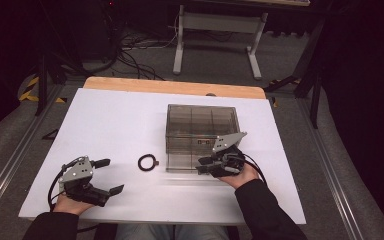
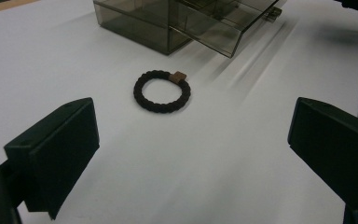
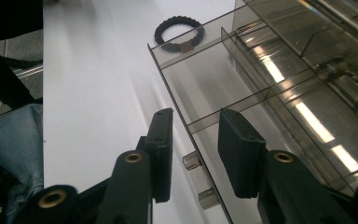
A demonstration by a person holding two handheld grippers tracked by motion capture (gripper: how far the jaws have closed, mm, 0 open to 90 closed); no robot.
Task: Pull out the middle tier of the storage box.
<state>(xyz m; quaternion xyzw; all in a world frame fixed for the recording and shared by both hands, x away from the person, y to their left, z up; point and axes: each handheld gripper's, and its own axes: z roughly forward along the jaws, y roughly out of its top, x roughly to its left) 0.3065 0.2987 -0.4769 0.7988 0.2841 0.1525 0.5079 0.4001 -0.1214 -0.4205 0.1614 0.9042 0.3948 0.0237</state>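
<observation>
A black braided bracelet (image 1: 140, 162) with a small brown tag lies flat on the white table (image 1: 110, 125). My left gripper (image 1: 109, 176) rests at the near left, open wide, and the bracelet (image 2: 137, 91) lies ahead of its jaws. A smoky clear drawer box (image 1: 202, 120) stands right of centre, its bottom drawer (image 1: 185, 164) pulled out toward me. My right gripper (image 1: 204, 166) is at the drawer's front. In the right gripper view its jaws (image 3: 196, 116) are narrowed on the small drawer handle (image 3: 198, 179). The bracelet (image 3: 177, 19) shows beyond the drawer (image 3: 223, 88).
The drawer has several dividers and looks empty. Open white table lies around the bracelet and to the far left. A wooden edge (image 1: 175, 87) runs along the table's back, with a white frame (image 1: 215, 30) and cables on the floor beyond.
</observation>
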